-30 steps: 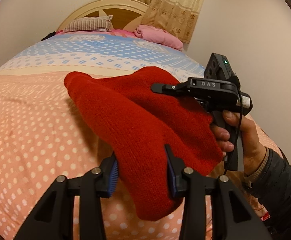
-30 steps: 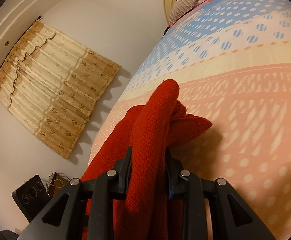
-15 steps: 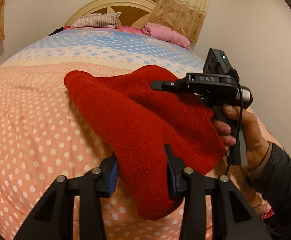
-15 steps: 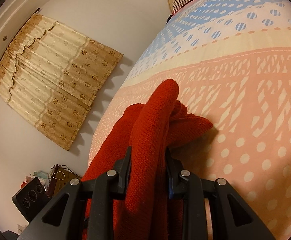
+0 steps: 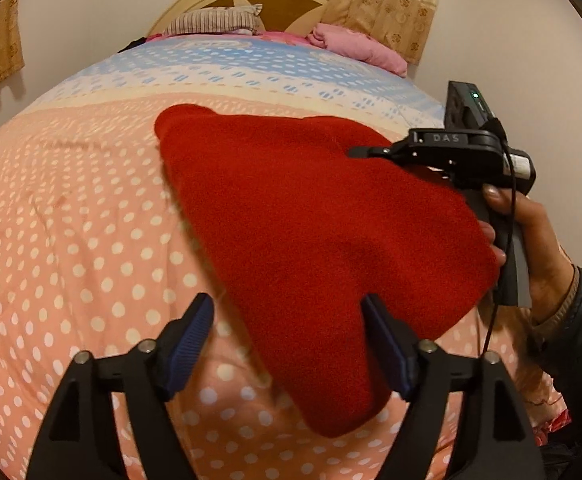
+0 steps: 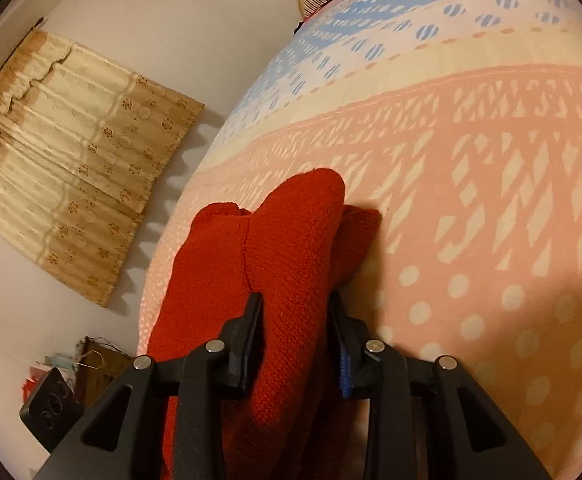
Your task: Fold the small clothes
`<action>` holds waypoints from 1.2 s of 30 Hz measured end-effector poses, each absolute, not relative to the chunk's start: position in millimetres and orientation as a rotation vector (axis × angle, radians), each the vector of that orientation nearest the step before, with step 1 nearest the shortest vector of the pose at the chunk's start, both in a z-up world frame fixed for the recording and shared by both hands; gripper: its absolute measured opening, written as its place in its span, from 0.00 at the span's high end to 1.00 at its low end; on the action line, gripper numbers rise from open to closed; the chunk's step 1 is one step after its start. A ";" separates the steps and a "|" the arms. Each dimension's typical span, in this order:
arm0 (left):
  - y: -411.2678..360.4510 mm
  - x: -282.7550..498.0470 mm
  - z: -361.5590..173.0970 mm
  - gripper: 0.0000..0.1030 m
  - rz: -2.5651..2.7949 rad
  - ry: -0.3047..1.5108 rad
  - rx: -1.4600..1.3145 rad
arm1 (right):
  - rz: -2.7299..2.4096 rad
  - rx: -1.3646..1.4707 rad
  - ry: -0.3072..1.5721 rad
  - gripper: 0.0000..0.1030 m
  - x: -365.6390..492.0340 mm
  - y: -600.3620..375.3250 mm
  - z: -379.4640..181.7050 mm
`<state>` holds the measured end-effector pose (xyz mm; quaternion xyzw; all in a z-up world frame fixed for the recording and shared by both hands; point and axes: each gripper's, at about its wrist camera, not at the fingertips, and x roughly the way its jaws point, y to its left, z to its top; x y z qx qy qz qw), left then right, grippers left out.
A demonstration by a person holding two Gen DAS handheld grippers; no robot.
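Left gripper spread wide, pads clear of the red knit garment, whose lower tip hangs between them at six o'clock. Right gripper pinching a thick bunch of it, lifted above the dotted bedspread. Open bedspread at nine o'clock. Beyond, pillows at twelve; garment's underside hidden, its edges blurred.

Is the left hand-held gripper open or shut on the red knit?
Open: the left hand-held gripper has its jaws spread, with a gap beside the red knit.
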<state>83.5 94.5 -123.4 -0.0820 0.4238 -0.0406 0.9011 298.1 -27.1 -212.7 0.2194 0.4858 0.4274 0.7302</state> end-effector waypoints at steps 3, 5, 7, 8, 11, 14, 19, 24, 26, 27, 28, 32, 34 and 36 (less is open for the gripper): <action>93.2 76.8 -122.3 0.20 -0.079 0.879 -0.153 | 0.921 0.474 1.064 0.67 295.1 -31.3 -212.0; 91.4 71.5 -117.0 0.20 -0.064 0.868 -0.123 | 0.888 0.467 1.048 0.61 290.1 -37.5 -208.3; 88.3 62.8 -106.2 0.20 -0.052 0.836 -0.087 | 0.843 0.461 1.020 0.61 285.5 -46.9 -202.3; 87.6 59.8 -100.1 0.20 -0.048 0.816 -0.078 | 0.817 0.461 1.003 0.61 282.2 -52.4 -197.6; 86.4 52.1 -78.8 0.20 -0.028 0.747 -0.065 | 0.736 0.431 0.936 0.61 262.7 -69.1 -177.0; 86.6 41.9 -57.2 0.09 -0.003 0.666 -0.054 | 0.699 0.375 0.853 0.60 234.4 -80.0 -152.2; 88.3 28.8 -33.5 0.04 0.018 0.573 -0.043 | 0.652 0.269 0.727 0.47 185.2 -85.2 -118.9; 91.5 25.0 -21.1 0.04 0.024 0.535 -0.053 | 0.639 0.193 0.635 0.46 147.3 -84.2 -94.2; 92.1 22.7 -20.0 0.04 0.028 0.525 -0.056 | 0.637 0.174 0.601 0.46 135.6 -84.1 -85.5; 93.1 23.0 -20.4 0.04 0.028 0.524 -0.058 | 0.638 0.168 0.586 0.46 130.5 -84.0 -81.4; 93.7 23.5 -20.1 0.04 0.029 0.524 -0.059 | 0.641 0.161 0.570 0.46 124.5 -84.7 -77.3; 93.1 20.5 -18.9 0.04 0.037 0.517 -0.065 | 0.645 0.131 0.535 0.44 107.9 -83.5 -67.2; 92.2 19.1 -18.3 0.04 0.038 0.515 -0.065 | 0.647 0.118 0.530 0.43 103.5 -82.8 -65.6; 92.3 19.4 -18.4 0.04 0.037 0.517 -0.064 | 0.651 0.113 0.536 0.43 102.0 -79.8 -65.7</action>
